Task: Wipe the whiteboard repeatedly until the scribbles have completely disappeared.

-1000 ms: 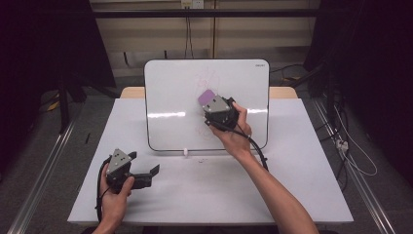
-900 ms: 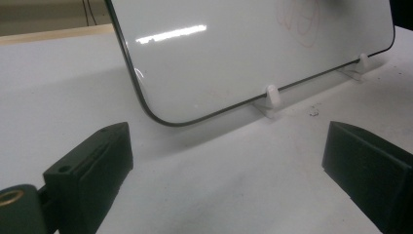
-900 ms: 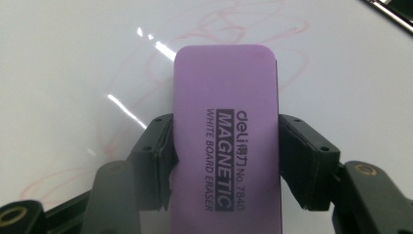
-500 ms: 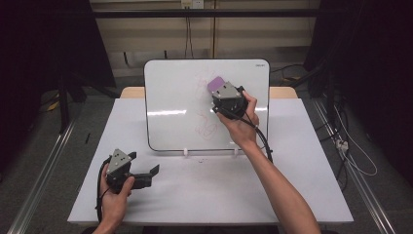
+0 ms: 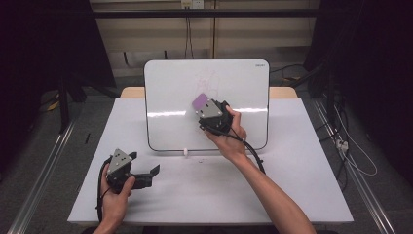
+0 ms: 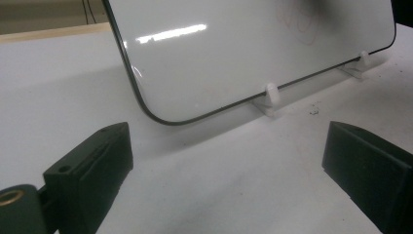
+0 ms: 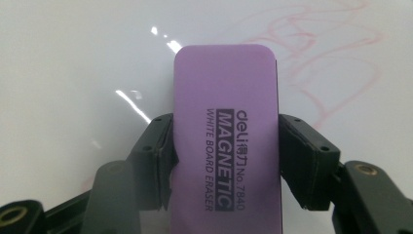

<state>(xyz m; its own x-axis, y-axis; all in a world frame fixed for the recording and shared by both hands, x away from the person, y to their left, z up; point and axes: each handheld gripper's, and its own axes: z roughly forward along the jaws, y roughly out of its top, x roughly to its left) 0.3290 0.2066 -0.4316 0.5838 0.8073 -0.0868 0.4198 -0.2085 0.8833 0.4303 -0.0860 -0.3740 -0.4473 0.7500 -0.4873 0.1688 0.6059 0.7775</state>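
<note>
I am wiping the whiteboard (image 5: 170, 87) with the purple eraser (image 7: 226, 146), which my right tongs (image 5: 207, 109) grip firmly on both long sides, pressed on the board. Faint red marks (image 7: 331, 73) remain above and to the right of these tongs, so the cleaning is only partly done. Compared with half a second ago, the eraser is now lower and more left on the board. My left tongs (image 5: 146, 175) rest wide open and empty on the worktop (image 5: 292, 161)
</note>
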